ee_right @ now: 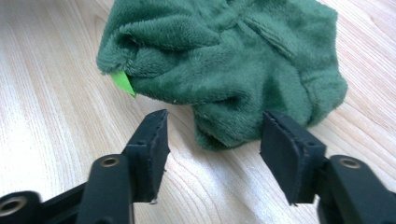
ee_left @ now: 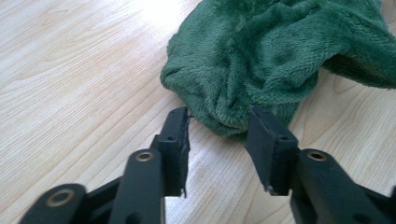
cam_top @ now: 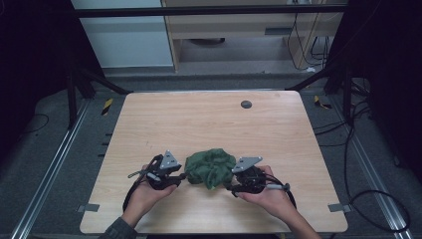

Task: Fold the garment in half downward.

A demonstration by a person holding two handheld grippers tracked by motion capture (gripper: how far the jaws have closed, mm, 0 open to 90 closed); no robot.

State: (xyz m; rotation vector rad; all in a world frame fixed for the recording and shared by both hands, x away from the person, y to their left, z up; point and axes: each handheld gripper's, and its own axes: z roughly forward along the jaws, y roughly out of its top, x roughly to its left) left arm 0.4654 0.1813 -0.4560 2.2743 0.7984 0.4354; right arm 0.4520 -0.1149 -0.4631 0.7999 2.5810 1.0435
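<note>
Green fleece cloth [cam_top: 210, 168] lies bunched at the table's [cam_top: 209, 119] 6 o'clock edge, flanked at 9 by the left gripper [ee_left: 218, 125] and at 3 by the right gripper [ee_right: 214, 128], both spread, seemingly poised to pinch opposite folds.

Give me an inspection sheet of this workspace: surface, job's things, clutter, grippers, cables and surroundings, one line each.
Surface: light wooden table, with a small dark round disc near its far edge.
Job's things: crumpled green cloth near the front edge, with a small light green tag at one fold.
Clutter: nothing seen.
Grippers: left gripper and right gripper flank the cloth, jaws open, a fold lying between each pair but not clamped.
Cables: black cables lie on the floor to the right; one trails from each gripper.
Surroundings: grey floor, metal rails, dark frame, wooden furniture behind.
</note>
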